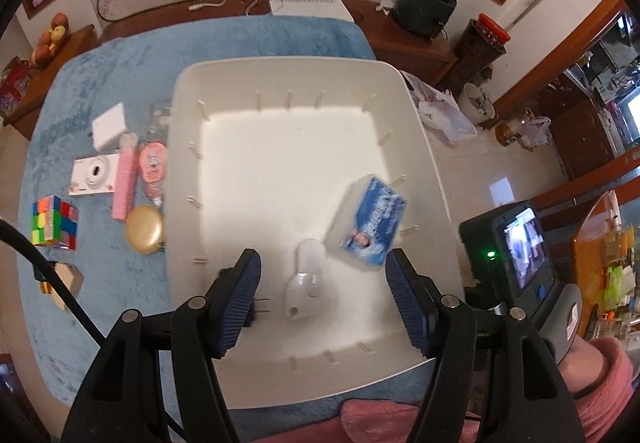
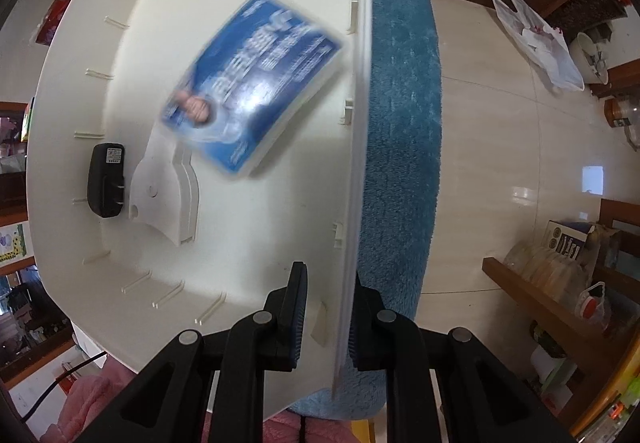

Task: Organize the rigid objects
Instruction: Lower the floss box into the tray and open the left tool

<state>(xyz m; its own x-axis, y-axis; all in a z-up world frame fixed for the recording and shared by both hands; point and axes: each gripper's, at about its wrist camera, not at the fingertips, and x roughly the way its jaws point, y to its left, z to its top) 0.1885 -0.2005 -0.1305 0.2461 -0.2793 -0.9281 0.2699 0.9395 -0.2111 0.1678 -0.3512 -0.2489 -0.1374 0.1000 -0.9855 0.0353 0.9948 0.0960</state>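
Bin (image 1: 192, 91): a large, smooth cream plastic tub with rounded corners and small raised ribs along its inner walls, resting on the surface.
Surface (image 1: 120, 63): covered with a fluffy blue cloth of short pile.
Blue box (image 1: 366, 221): a flat rectangular pack with a glossy printed wrapper, lying in the bin near its right wall, blurred in both views.
White piece (image 1: 306, 289): smooth hard plastic, flared with a small round hole, lying on the bin floor just beside the blue box.
Plug (image 2: 106, 179): a matte black adapter block with two metal prongs, next to the white piece.
Left gripper (image 1: 322, 299): hangs above the bin's near end; its ribbed blue jaws stand wide apart with nothing between them.
Right gripper (image 2: 326, 327): its jaws are drawn narrow on the bin's thin right rim, one inside the wall and one outside.
Outside the bin: a colour cube (image 1: 54, 221), a round gold case (image 1: 145, 229), a pink comb (image 1: 125, 179) and a white camera (image 1: 96, 173) lie on the cloth to the left.
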